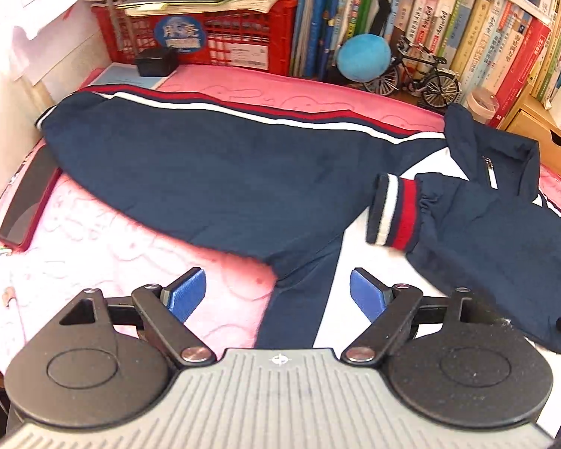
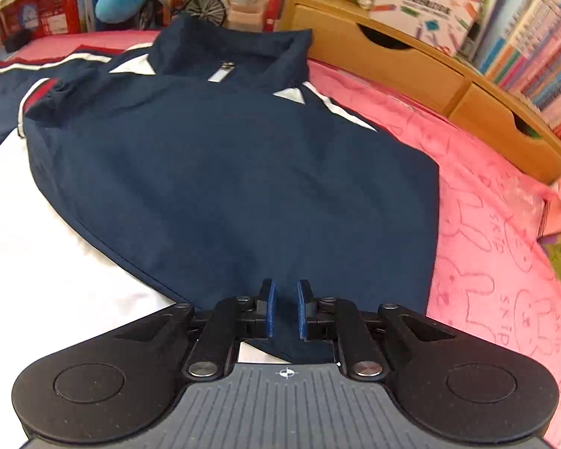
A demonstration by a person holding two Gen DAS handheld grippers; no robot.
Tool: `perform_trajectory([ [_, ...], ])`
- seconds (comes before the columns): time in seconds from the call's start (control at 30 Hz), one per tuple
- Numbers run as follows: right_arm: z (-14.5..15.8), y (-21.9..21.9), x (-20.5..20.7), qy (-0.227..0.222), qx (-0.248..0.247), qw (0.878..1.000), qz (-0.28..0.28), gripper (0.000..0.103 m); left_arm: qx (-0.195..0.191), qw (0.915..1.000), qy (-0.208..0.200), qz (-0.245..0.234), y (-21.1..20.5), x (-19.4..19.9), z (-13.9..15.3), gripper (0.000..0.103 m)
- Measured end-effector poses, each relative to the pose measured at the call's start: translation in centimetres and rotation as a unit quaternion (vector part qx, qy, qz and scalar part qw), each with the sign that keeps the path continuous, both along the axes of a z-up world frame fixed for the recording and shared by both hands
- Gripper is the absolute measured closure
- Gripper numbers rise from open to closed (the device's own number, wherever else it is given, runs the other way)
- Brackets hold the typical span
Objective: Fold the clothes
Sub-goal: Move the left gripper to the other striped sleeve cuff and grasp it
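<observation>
A navy jacket (image 1: 205, 172) with red and white stripes lies spread on the pink bed cover (image 1: 112, 232). One sleeve stretches to the left; the other is folded across the chest, its striped cuff (image 1: 392, 209) lying on the white front panel. My left gripper (image 1: 276, 292) hovers open over the jacket's lower part, with nothing between its blue pads. In the right wrist view the folded sleeve covers the jacket (image 2: 224, 168) below the collar (image 2: 235, 48). My right gripper (image 2: 285, 307) hangs over the near hem, its pads a narrow slit apart and pinching no cloth.
A red crate (image 1: 213, 37) under stacked papers, a black box (image 1: 155, 61), a blue plush ball (image 1: 362, 58) and a model bicycle (image 1: 419, 75) line the far edge before rows of books. A dark flat device (image 1: 28, 202) lies left. Wooden drawers (image 2: 392, 63) border the right.
</observation>
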State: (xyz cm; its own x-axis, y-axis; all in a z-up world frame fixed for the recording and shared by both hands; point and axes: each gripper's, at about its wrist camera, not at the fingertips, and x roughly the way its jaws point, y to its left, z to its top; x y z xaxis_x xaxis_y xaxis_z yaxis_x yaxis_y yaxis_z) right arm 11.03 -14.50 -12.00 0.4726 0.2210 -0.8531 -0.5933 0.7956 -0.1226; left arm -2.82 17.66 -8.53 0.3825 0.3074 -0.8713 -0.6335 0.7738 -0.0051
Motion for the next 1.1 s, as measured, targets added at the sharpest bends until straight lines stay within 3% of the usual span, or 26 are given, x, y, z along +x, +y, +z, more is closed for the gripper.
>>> perform_trajectory([
  [0.1, 4.1, 3.3, -1.6, -0.025, 0.068, 0.996, 0.049, 0.081, 0.003, 0.9999, 0.004, 0.013, 2.4, -3.7, 1.0, 0.016],
  [0.2, 4.4, 8.2, -0.7, -0.014, 0.119, 0.991, 0.058, 0.075, -0.001, 0.9996, 0.003, 0.026, 5.1, -6.7, 1.5, 0.016],
  [0.3, 1.4, 14.0, 1.4, 0.012, 0.142, 0.989, 0.027, 0.075, -0.006, 0.9993, 0.005, 0.037, 8.0, -9.3, 1.6, 0.016],
  [0.4, -4.2, 19.2, 3.5, 0.088, 0.099, 0.991, -0.028, 0.072, -0.010, 0.9989, 0.006, 0.044, 10.7, -11.5, 1.9, 0.016],
  [0.5, -5.7, 21.9, 3.7, 0.088, 0.062, 0.992, -0.065, 0.069, -0.013, 0.9989, 0.001, 0.045, 13.3, -13.4, 2.4, 0.015],
  [0.6, -3.8, 22.7, 3.0, 0.092, 0.061, 0.992, -0.067, 0.065, -0.016, 0.9986, -0.005, 0.049, 15.8, -14.7, 2.8, 0.014],
  [0.63, -3.2, 23.0, 2.7, 0.093, 0.062, 0.991, -0.067, 0.057, -0.025, 0.9983, -0.007, 0.052, 16.8, -15.0, 2.7, 0.014],
  [0.67, -1.8, 22.9, 1.8, 0.089, 0.079, 0.991, -0.057, 0.038, -0.033, 0.9979, -0.010, 0.055, 17.6, -15.1, 2.6, 0.014],
  [0.7, -0.2, 22.7, 0.7, 0.084, 0.100, 0.990, -0.045, 0.025, -0.044, 0.9972, -0.014, 0.058, 18.6, -15.1, 2.5, 0.014],
  [0.8, 5.2, 22.0, -4.6, 0.038, 0.143, 0.989, -0.002, 0.020, -0.071, 0.9941, -0.038, 0.073, 22.2, -14.2, 2.1, 0.011],
  [0.9, 8.3, 21.7, -8.5, -0.006, 0.162, 0.987, -0.002, 0.011, -0.072, 0.9901, -0.064, 0.102, 26.1, -12.6, 1.4, 0.009],
  [1.0, 8.4, 22.3, -10.2, 0.004, 0.165, 0.986, -0.015, 0.010, -0.067, 0.9857, -0.088, 0.127, 29.5, -10.0, 0.4, 0.009],
  [1.1, 7.2, 24.5, -10.8, 0.009, 0.113, 0.994, -0.001, 0.010, -0.084, 0.9782, -0.102, 0.160, 32.7, -7.7, -1.1, 0.009],
])
